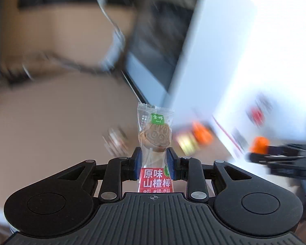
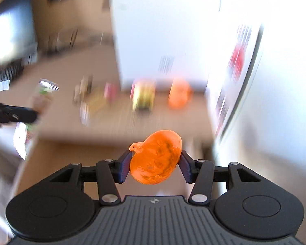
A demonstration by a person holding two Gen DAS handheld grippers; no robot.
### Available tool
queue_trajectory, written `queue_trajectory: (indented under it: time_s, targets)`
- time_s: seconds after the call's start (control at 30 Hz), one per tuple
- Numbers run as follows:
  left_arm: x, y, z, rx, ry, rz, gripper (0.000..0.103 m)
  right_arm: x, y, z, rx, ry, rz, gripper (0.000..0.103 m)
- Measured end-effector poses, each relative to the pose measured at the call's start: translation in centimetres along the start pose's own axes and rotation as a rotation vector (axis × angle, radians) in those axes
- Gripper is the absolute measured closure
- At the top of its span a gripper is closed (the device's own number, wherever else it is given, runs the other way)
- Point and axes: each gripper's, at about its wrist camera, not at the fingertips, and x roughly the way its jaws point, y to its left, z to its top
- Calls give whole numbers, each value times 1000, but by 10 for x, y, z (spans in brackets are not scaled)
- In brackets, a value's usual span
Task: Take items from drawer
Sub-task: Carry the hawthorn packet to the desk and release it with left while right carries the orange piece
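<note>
We find the left gripper [image 1: 154, 163] pinching the wrapped hawthorn stick [image 1: 155, 140] and the right gripper [image 2: 155, 163] clamping the orange jelly piece [image 2: 156, 157], both aloft; we advise steady carriage, firm grip.

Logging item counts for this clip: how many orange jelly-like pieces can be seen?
2. One orange piece is clamped in the right claw; a second orange piece lies blurred on the brown surface beyond. Blur may hide others.

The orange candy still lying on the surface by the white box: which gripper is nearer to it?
Right. The orange candy lies ahead of the right gripper; the left gripper is off to the left side.
</note>
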Motion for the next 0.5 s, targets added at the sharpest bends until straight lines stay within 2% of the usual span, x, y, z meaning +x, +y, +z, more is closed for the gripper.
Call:
queue_trajectory:
  time_s: [0.07,0.17,0.33,0.5]
  targets:
    - [8,16,15,-21,-26,45,74,12,-17,41,17,-75,-19,53]
    - [44,43,11,-83,23,70,74,30,-17,70,35,-99,-35,53]
    - [109,77,-30,-142,149,124,74,61,-7,73,20,-23,-6,53]
    - [124,102,-53,-171,199,162,73,92,23,59,-39,52,33,53]
